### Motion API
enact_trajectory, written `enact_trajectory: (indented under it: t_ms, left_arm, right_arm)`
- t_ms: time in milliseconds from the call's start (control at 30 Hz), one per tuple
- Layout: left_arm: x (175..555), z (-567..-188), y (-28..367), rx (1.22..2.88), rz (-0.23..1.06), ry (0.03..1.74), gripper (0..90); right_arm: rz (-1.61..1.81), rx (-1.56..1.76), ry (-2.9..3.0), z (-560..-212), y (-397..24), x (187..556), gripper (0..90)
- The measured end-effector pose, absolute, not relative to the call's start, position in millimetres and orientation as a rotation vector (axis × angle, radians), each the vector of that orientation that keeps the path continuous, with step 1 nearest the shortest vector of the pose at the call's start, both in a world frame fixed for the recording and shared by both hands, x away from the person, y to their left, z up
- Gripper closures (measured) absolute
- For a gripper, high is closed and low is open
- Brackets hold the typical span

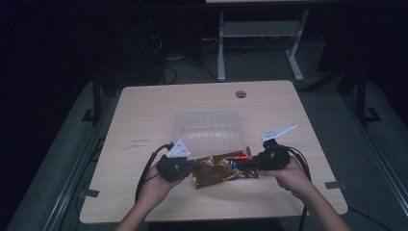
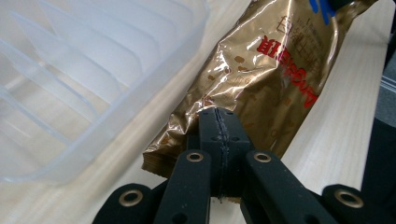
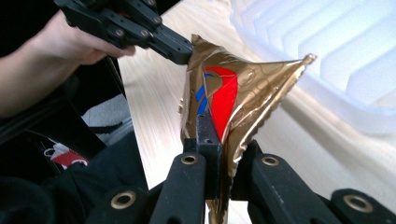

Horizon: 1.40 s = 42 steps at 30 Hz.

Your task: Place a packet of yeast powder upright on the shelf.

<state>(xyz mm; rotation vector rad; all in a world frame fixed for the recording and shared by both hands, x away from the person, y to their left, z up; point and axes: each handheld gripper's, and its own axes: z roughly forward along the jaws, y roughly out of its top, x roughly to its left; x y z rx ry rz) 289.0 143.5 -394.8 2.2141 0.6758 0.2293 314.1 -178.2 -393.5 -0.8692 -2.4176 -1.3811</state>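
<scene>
Two grippers share one gold foil snack bag (image 1: 222, 168), which sits toward the near edge of the table (image 1: 144, 115), about midway along it. It is shiny and crinkled, with red lettering and a red-and-blue mark at one end. The left gripper (image 2: 218, 122) has its jaws pressed together on the bag's left end seam; the right gripper (image 3: 215, 140) pinches the opposite end — jaws clamped on the foil edge. Just behind the bag, toward the middle of the table, sits a clear ribbed plastic container (image 1: 208, 129). A hand (image 1: 155, 185) grips each tool — cables trail back over the near edge. A round grommet hole (image 1: 240, 94) sits near the far edge.
</scene>
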Motion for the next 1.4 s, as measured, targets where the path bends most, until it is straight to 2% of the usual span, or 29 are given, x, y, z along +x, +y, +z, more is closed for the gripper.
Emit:
enact_trajectory:
  t_ms: [600, 900, 1400]
  left_arm:
    - [322.8, -358.3, 131.9, 2.112, 0.298, 0.660, 89.7]
    - [342.4, -356.4, 124.5, 2.111, 0.337, 0.672, 89.7]
    - [383.2, -349.7, 104.2, 2.118, 0.379, 0.685, 89.7]
  right_arm:
    - [-1.612, -0.844, -2.360, -339.6, -177.0, 329.3, 87.2]
    - [-1.617, -0.950, -2.425, -316.7, -177.4, 349.6, 87.4]
    - [-1.623, -1.078, -2.460, -299.8, -191.6, 364.8, 87.3]
